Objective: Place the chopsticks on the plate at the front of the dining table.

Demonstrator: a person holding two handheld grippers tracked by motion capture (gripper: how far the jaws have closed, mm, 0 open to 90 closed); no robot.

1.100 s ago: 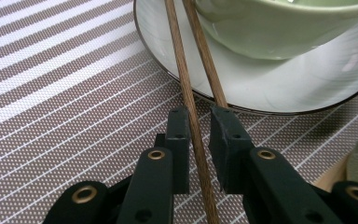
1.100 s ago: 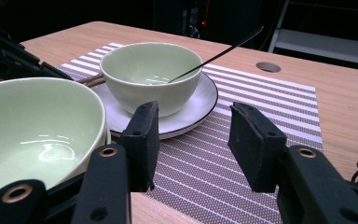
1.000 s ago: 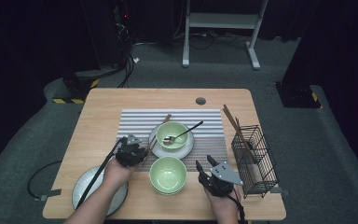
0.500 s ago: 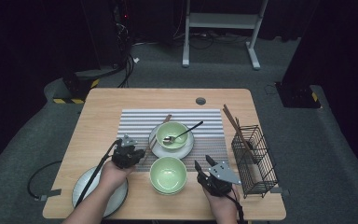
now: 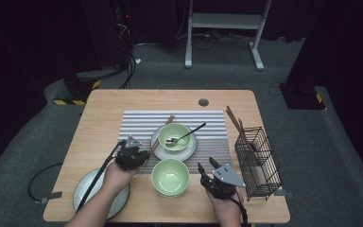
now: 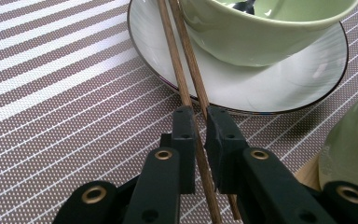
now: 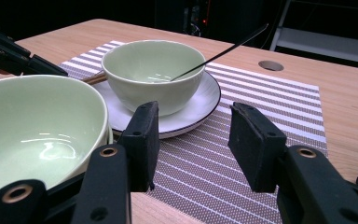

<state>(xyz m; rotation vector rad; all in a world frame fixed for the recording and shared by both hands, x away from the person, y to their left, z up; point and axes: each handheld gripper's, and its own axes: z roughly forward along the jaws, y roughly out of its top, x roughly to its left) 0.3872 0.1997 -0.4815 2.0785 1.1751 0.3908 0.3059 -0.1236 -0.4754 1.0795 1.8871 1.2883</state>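
The left gripper (image 6: 196,122) has just been closing, its fingers (image 6: 184,140) apparently clamped on the chopsticks (image 6: 181,70) that lean on the plate (image 6: 279,88) near the tabletop's middle, ready to lift, while the right gripper (image 7: 193,140), fingers apart, waits empty near the front edge.

Matt grained wood is seen in the chopsticks (image 6: 182,70); glossy glazed ceramic in the plate (image 6: 279,88); woven cloth in the placemat (image 6: 74,121).
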